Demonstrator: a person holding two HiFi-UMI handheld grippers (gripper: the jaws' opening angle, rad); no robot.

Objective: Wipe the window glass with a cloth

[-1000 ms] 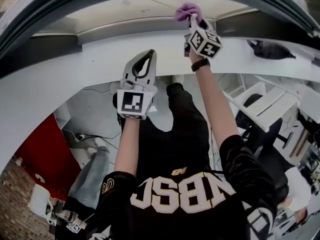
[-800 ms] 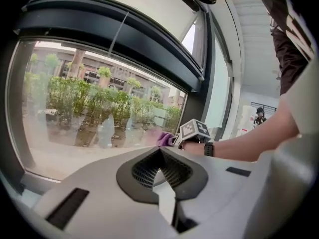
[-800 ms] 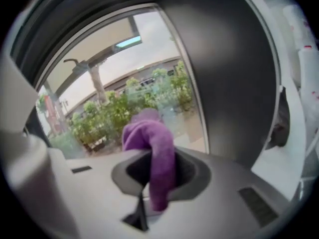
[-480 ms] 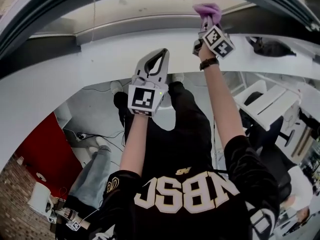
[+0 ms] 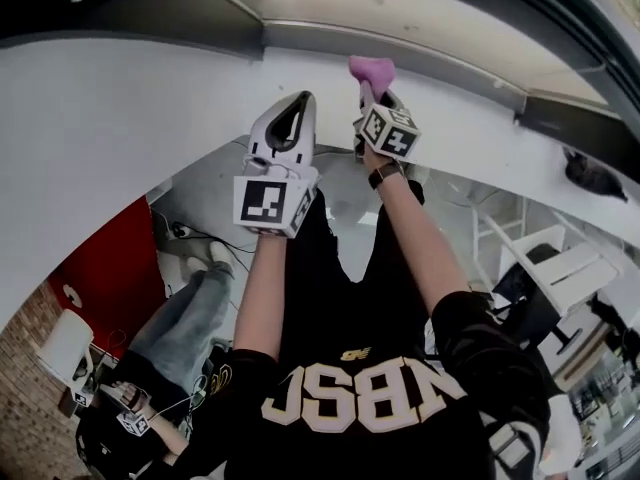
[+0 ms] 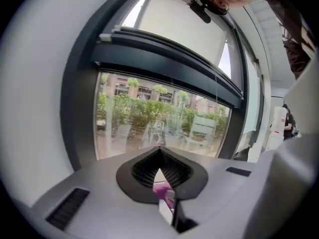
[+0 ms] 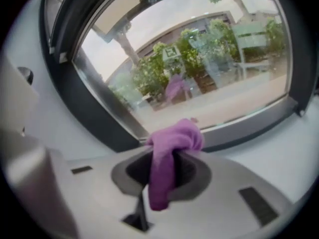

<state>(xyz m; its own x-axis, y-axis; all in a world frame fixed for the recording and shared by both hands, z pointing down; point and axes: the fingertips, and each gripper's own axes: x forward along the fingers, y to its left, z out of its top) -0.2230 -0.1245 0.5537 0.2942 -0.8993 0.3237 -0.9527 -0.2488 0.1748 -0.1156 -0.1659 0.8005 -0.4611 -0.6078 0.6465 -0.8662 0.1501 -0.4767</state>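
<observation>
Right tongs (image 7: pixel 167 158): mine, clamped on purple cloth (image 7: pixel 175 135), bunched above the tips, near the glass (image 7: pixel 214 68). Left tongs (image 6: pixel 159 151): mine, closed, tips meeting, nothing held.

Both arms are raised and extended forward, side by side. The left arm (image 5: pixel 258 298) carries the left gripper (image 5: pixel 297 103), whose jaws meet at the tips with nothing between them; its marker cube (image 5: pixel 270 205) faces the head. The right arm (image 5: pixel 425 258) reaches slightly further. The right gripper (image 5: pixel 370 90) has its jaws clamped on a purple cloth (image 7: pixel 172 138), which bunches beyond the tips and hangs between them.
</observation>
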